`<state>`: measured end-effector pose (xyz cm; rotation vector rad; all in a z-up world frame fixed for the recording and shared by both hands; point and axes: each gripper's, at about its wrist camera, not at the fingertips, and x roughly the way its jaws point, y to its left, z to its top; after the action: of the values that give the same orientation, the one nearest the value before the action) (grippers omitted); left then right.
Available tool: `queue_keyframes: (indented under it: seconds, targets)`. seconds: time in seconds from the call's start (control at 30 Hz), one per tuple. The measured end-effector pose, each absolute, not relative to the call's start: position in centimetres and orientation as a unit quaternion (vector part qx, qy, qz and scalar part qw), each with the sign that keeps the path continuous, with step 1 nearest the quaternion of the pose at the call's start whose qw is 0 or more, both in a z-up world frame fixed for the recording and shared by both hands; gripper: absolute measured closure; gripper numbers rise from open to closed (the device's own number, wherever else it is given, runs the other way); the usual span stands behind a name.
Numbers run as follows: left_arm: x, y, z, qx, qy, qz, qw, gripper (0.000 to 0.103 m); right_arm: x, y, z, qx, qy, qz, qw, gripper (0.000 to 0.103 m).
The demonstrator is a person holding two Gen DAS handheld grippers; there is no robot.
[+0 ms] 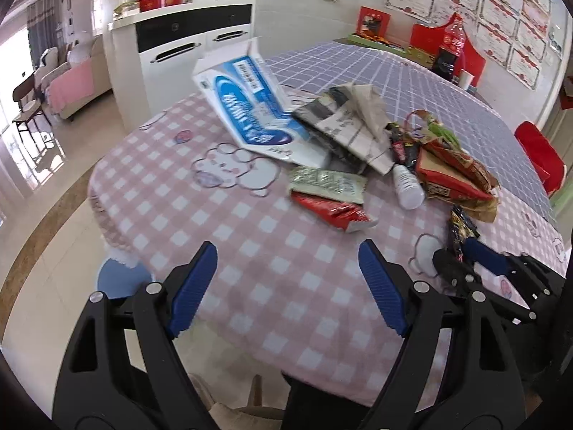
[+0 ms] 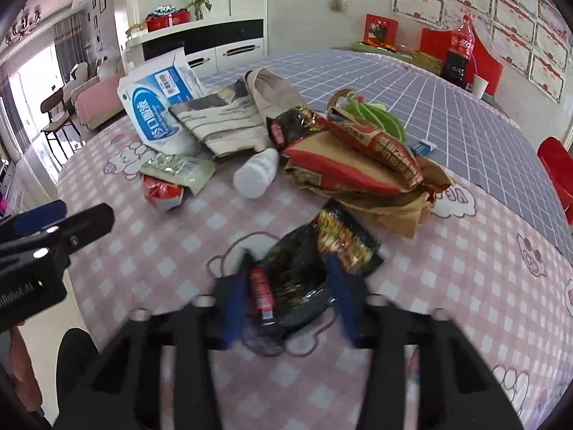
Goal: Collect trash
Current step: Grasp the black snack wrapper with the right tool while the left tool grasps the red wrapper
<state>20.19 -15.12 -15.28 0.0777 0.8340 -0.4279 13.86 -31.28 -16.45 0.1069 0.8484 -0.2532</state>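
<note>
Right wrist view puts us at the start: our right hand-held gripper (image 2: pixel 290 297) has its jaws narrowed around a black snack wrapper (image 2: pixel 322 261) lying on the counter (image 2: pixel 161 251), while our left hand-held gripper (image 1: pixel 286 286) hangs wide and empty; the trash pile (image 2: pixel 343 157) remains uncollected.

1. The trash pile (image 2: pixel 272 143) lies on the table (image 2: pixel 150 251), in the upper centre of the right wrist view.
2. One wrapper (image 2: pixel 322 265) lies apart, below the pile.
3. The bottle (image 2: pixel 256 173) lies left of the paper bag (image 2: pixel 358 182).
</note>
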Motion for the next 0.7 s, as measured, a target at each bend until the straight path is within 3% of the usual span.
queue_keyframes:
  seconds: [0.07, 0.37, 0.47, 0.5, 0.6, 0.7]
  targets:
    - [20.5, -15.7, -15.4, 0.032, 0.405, -0.215, 0.888, 0.023, 13.8, -32.0, -16.3, 0.062, 0.405, -0.122, 0.904, 0.081]
    - [23.2, -19.0, -16.8, 0.02, 0.429, -0.227, 0.874, 0.023, 13.3, -33.6, -15.6, 0.109, 0.38, -0.105, 0.913, 0.084]
    - [23.8, -19.6, -17.1, 0.034, 0.427, -0.219, 0.877, 0.036, 13.2, -33.7, -15.3, 0.121, 0.372, -0.094, 0.916, 0.085]
    - [23.7, -19.8, -17.1, 0.036, 0.427, -0.222, 0.876, 0.054, 13.2, -33.6, -15.2, 0.124, 0.369, -0.088, 0.917, 0.085]
    - [23.6, -19.4, -17.1, 0.037, 0.427, -0.228, 0.874, 0.07, 13.2, -33.1, -14.8, 0.128, 0.364, -0.077, 0.919, 0.085]
    - [23.4, -18.5, -17.0, 0.025, 0.433, -0.243, 0.868, 0.074, 12.9, -32.5, -14.2, 0.134, 0.355, -0.062, 0.923, 0.086]
